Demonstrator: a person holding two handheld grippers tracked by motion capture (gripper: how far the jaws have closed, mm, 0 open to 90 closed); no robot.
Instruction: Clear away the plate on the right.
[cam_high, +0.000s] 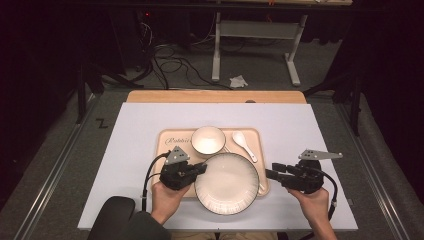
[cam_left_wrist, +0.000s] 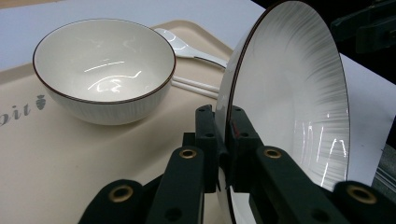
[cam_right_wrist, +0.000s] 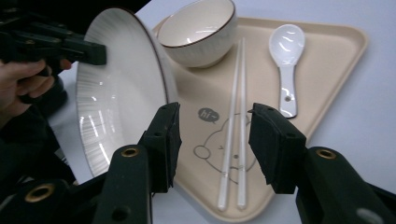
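Your left claw pinches only the rim of the large white ribbed plate, tilted above the beige tray, so it could slip onto the bowl while your right claw gapes idle.

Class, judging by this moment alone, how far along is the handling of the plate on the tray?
Done: the left gripper has clamped the plate by its rim and tilted it up. In hand: lifting it off the tray. Left: the open right gripper holds nothing; bowl, spoon and chopsticks lie untouched.
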